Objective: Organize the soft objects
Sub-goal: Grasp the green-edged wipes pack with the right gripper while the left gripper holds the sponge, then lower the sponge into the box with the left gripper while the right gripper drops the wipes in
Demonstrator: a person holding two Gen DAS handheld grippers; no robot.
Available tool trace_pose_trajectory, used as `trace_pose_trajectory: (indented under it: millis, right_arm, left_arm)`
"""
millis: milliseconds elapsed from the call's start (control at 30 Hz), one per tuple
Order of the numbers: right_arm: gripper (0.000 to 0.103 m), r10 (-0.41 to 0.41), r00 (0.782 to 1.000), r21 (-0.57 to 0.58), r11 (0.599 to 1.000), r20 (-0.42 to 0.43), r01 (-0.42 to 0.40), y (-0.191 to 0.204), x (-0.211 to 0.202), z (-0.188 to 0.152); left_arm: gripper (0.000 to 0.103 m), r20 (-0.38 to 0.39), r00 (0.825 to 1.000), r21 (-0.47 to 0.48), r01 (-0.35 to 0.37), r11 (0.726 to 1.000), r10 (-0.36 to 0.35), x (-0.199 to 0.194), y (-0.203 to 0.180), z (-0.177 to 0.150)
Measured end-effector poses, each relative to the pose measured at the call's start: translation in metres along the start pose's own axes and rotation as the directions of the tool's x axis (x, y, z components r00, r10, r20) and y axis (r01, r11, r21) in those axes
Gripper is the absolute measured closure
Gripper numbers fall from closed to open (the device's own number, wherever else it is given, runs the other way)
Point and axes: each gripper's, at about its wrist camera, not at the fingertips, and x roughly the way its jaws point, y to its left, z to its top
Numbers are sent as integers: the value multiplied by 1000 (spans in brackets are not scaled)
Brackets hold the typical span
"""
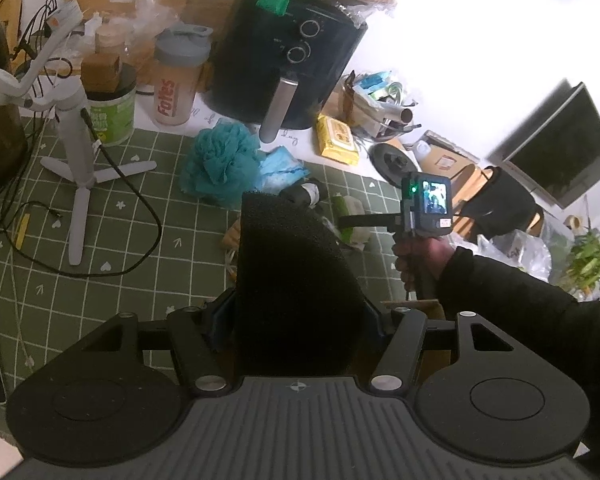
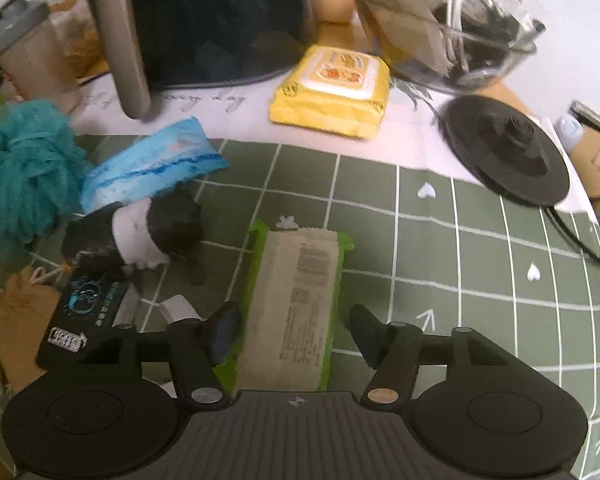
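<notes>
My left gripper (image 1: 296, 316) is shut on a black foam sponge (image 1: 292, 272) and holds it upright above the green checked tablecloth (image 1: 148, 248). A person's hand holds my right gripper (image 1: 342, 222) to the right of it, aimed at a green and beige wipes pack (image 1: 350, 216). In the right wrist view that pack (image 2: 296, 300) lies lengthwise between the fingers of my right gripper (image 2: 296, 328). The left finger (image 2: 224, 332) is at the pack's edge. A strip of cloth shows between the pack and the right finger (image 2: 366, 332). A teal bath pouf (image 2: 20, 172) lies far left.
A blue soft pack (image 2: 152, 168), a black-and-white roll (image 2: 140, 232), a black flat packet (image 2: 84, 312) and a brown cloth (image 2: 16, 312) crowd the left. Behind stand a black air fryer (image 1: 284, 60), yellow wipes (image 2: 332, 92), a black disc (image 2: 508, 152) and a white tripod (image 1: 76, 152).
</notes>
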Motion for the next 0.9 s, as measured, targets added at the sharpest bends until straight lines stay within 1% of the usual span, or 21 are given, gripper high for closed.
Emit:
trace_pose_trajectory:
  millis: [67,100,233,367,533,700,900]
  right_arm:
    - [52,-9,1000,0,1000,-6,9,3,-2,1]
    - [52,-3,1000,6,1000,-14,3,3,-3,2]
    - [53,14,1000,-7,1000,4,-14,-1,-18,1]
    - [53,38,998,4,999,50,-38,-9,-47,-1]
    - [53,68,991,8,998,118,-70,-16,-93,-7]
    - [53,93,979,-23,996,180,-91,-13,-142,-23]
    - [53,137,967,-47,990,214,-130,1,-189,-51]
  left_arm:
    - [42,-11,1000,0,-7,1000,7,0,-1,-2]
    - [42,-14,1000,-1,-7,1000,7,0,-1,-2]
    - [42,-21,1000,0,3,1000,-3,-2,-1,-6]
    - [42,-37,999,6,13,1000,-13,0,-3,-11]
    - [42,-60,998,28,14,999,-13,5,-8,-17]
    - [42,-88,996,46,9,999,-5,12,-9,-25]
    - [41,-138,990,49,-21,999,27,24,-6,-35]
